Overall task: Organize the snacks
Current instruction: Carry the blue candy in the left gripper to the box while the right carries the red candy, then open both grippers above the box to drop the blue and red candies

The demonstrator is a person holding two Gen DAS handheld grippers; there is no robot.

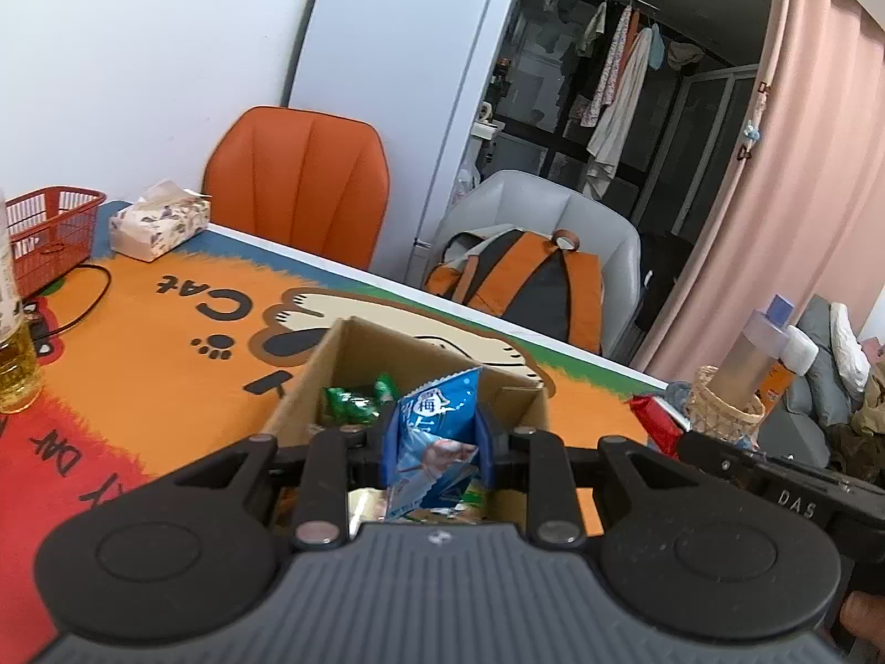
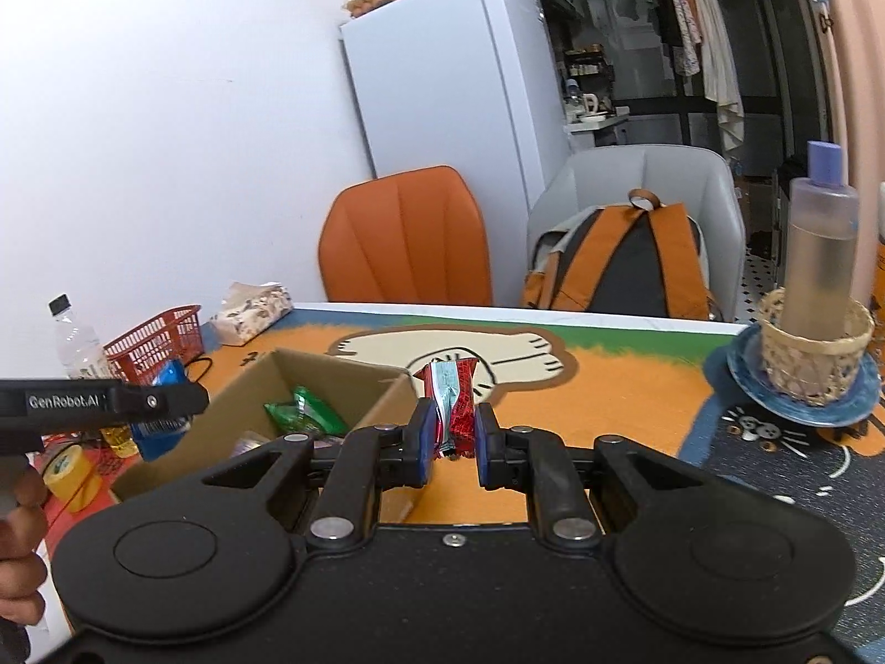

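Partly done, by my reading: the open brown cardboard box (image 2: 310, 387), lower left of the right wrist view, already holds green foil packets (image 2: 304, 415). The left gripper (image 1: 434, 442) is clamped on a blue plastic snack pouch (image 1: 437, 442), lower centre, above the box. The right gripper (image 2: 451, 431) pinches a red-and-silver foil snack bar (image 2: 456, 404), just right of the box.
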